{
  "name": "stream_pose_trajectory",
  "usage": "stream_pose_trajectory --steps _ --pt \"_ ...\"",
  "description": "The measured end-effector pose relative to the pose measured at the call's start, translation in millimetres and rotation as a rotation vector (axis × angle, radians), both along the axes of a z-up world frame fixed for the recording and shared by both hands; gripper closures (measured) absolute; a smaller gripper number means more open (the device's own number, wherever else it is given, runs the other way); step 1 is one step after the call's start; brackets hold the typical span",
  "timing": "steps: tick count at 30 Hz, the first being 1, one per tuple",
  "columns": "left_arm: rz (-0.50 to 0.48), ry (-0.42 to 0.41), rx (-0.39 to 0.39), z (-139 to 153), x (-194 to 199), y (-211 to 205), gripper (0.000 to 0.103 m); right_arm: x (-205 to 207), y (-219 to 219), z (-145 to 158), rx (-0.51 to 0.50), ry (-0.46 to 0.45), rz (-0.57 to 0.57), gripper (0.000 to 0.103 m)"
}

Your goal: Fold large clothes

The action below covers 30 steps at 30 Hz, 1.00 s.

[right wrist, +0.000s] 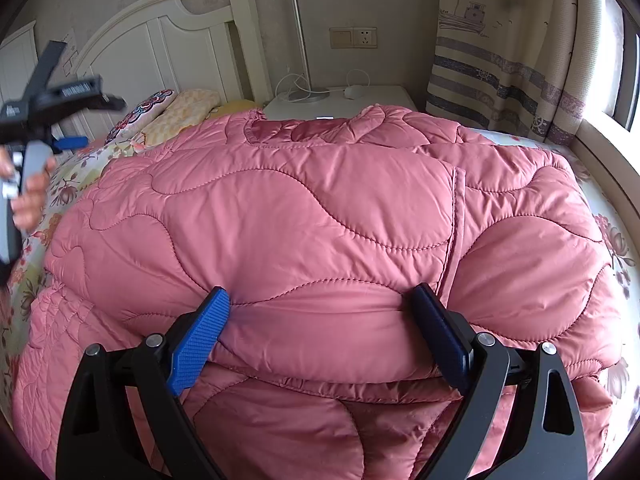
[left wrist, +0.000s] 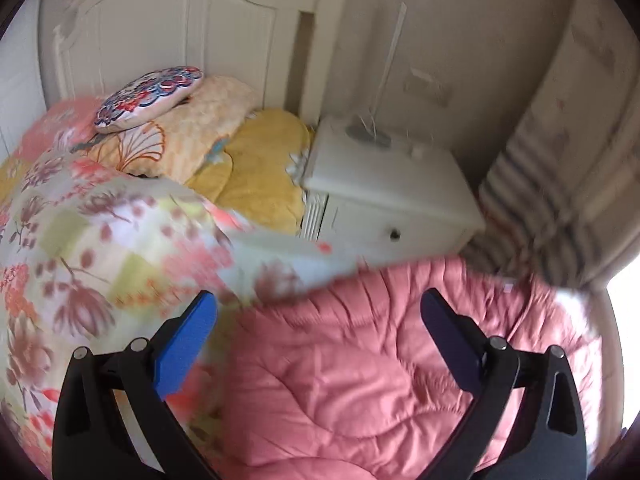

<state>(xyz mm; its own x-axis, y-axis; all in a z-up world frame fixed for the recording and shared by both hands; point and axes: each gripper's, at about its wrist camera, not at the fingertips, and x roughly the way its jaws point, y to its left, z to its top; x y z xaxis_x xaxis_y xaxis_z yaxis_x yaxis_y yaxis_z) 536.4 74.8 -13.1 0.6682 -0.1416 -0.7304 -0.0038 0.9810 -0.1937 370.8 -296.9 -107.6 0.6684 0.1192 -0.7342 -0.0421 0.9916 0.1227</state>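
A pink quilted jacket (right wrist: pixel 304 216) lies folded and puffy across the bed. My right gripper (right wrist: pixel 320 300) stands wide over its near folded edge, and its blue pads (right wrist: pixel 200 336) press into a thick roll of the fabric from both sides. In the blurred left wrist view, my left gripper (left wrist: pixel 320 304) hangs open and empty above the jacket (left wrist: pixel 360 380) near the jacket's left edge. The right wrist view shows the left gripper (right wrist: pixel 68 120) raised at the far left, held by a hand (right wrist: pixel 28 200).
A floral bedspread (left wrist: pixel 80 240) covers the bed, with pillows (left wrist: pixel 148 96) by the white headboard (right wrist: pixel 160 48). A white nightstand (left wrist: pixel 392 184) with a lamp stands beyond. A striped curtain (right wrist: pixel 500 60) and the window ledge are at the right.
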Motion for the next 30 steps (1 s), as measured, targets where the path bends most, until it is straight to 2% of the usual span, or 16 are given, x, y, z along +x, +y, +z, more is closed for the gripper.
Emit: stream_pose_trajectory --steps 3,6,9,12,16,19,21,22,24,26,27,30 --pt "0.004 -0.012 -0.017 11.0 0.6 13.4 0.002 0.1 0.0 -0.2 0.001 0.0 0.0 0.014" --pt "-0.056 0.003 -0.006 0.9 -7.9 5.1 0.002 0.2 0.2 -0.6 0.001 0.001 0.0 0.014" --pt "-0.085 0.072 0.036 -33.7 -6.6 -8.7 0.002 0.3 0.3 -0.4 0.0 0.001 -0.001 0.014" --pt "-0.074 0.2 0.079 -86.5 5.2 -16.8 0.002 0.2 0.4 -1.0 -0.001 0.001 0.0 0.013" --pt "-0.03 0.181 0.03 -78.2 -0.7 -8.5 0.002 0.1 0.4 -1.8 -0.001 0.002 0.002 0.012" --pt "0.003 0.052 0.074 -48.6 -34.6 -9.6 0.003 0.7 -0.3 -1.1 -0.001 0.003 0.003 0.012" --pt "-0.059 -0.039 0.097 -31.9 -70.5 -23.0 0.002 0.8 -0.6 -1.3 0.001 0.004 0.003 0.012" --pt "-0.084 -0.056 0.111 -29.7 -81.9 -29.4 0.002 0.6 -0.2 -1.1 0.0 0.004 0.003 0.012" --pt "-0.145 -0.06 0.161 -36.4 -103.8 -47.0 0.002 0.8 -0.3 -1.2 0.0 0.004 0.003 0.012" --pt "-0.217 -0.019 0.252 -59.6 -113.6 -68.8 0.002 0.8 -0.2 -1.2 0.0 0.004 0.003 0.012" --pt "-0.221 -0.017 0.312 -71.5 -115.2 -77.5 0.002 0.8 -0.1 -1.2 0.0 0.004 0.003 0.012" --pt "-0.21 -0.009 0.317 -76.0 -118.4 -80.6 0.002 0.6 0.0 -0.7 -0.001 0.004 0.003 0.012"
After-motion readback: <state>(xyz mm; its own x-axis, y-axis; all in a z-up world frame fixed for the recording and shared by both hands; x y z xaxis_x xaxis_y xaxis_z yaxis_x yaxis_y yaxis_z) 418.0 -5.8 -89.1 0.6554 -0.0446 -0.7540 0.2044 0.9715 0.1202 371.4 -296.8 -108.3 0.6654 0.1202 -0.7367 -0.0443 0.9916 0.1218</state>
